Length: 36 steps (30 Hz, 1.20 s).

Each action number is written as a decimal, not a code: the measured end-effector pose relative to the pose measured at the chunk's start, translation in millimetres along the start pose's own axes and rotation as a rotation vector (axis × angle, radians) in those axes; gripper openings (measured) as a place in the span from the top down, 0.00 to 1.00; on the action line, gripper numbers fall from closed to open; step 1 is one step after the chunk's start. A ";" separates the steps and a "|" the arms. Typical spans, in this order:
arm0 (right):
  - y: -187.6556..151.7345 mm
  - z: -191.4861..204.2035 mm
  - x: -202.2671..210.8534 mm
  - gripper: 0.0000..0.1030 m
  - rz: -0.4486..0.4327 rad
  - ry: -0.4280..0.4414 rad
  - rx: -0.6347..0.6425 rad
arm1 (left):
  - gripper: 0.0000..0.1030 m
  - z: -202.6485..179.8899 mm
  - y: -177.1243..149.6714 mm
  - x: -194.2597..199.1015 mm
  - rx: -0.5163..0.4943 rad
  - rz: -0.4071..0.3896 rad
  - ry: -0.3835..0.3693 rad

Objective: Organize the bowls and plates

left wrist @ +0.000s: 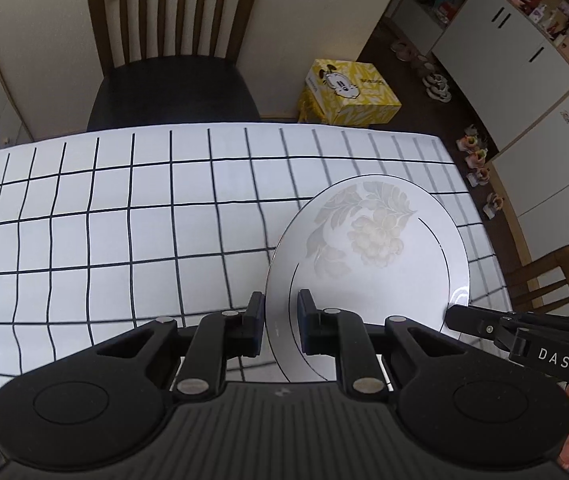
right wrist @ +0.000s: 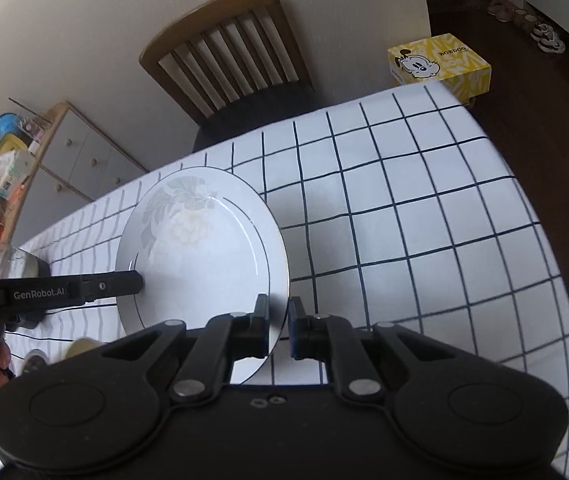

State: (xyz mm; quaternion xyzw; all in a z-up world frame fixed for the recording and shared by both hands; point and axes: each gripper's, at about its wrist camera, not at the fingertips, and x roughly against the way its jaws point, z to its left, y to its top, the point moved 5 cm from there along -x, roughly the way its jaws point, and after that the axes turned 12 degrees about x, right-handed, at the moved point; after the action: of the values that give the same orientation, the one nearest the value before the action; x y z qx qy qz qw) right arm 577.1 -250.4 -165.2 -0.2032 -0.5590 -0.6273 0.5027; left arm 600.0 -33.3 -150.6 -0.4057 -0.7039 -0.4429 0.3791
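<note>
A white plate (left wrist: 376, 256) with a pale flower print and a thin dark ring is held above the checked tablecloth (left wrist: 124, 220). My left gripper (left wrist: 280, 320) is shut on its left rim. My right gripper (right wrist: 278, 328) is shut on its right rim (right wrist: 280, 280). In the left wrist view the right gripper's finger (left wrist: 468, 318) comes in from the right at the plate's edge. In the right wrist view the left gripper's finger (right wrist: 120, 282) touches the plate (right wrist: 204, 248) from the left.
A wooden chair (left wrist: 172, 40) stands behind the table and another chair (left wrist: 556, 280) at its right end. A yellow box (left wrist: 348, 92) sits on the floor. A dark bowl (right wrist: 24, 268) and small dishes (right wrist: 80, 348) lie on the table at the left. A cabinet (right wrist: 80, 152) stands by the wall.
</note>
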 end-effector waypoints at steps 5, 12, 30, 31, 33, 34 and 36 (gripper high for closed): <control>-11.8 8.7 30.4 0.91 -0.009 -0.008 0.003 | 0.85 -13.3 -18.2 27.5 -0.021 -0.008 -0.007; -41.5 27.2 82.8 0.91 -0.019 -0.032 -0.004 | 0.85 -28.2 -64.0 69.2 -0.062 -0.005 -0.026; -197.6 56.4 188.9 0.91 -0.034 -0.091 -0.136 | 0.85 -50.0 -243.9 112.3 -0.193 0.110 -0.084; -208.7 55.9 192.1 0.91 -0.032 -0.093 -0.148 | 0.85 -50.8 -254.3 112.2 -0.198 0.122 -0.088; -229.5 53.3 197.1 0.91 -0.026 -0.102 -0.171 | 0.85 -52.4 -272.3 110.4 -0.211 0.142 -0.092; -240.4 51.8 199.6 0.91 -0.021 -0.103 -0.186 | 0.85 -53.2 -281.6 109.5 -0.220 0.151 -0.095; -259.6 48.3 204.3 0.91 -0.014 -0.105 -0.213 | 0.85 -55.6 -298.5 107.3 -0.237 0.171 -0.106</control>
State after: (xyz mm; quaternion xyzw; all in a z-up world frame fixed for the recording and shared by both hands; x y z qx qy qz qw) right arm 255.4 -322.9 -113.1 -0.2842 -0.5160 -0.6751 0.4440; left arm 297.8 -143.0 -131.3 -0.5290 -0.6285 -0.4670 0.3272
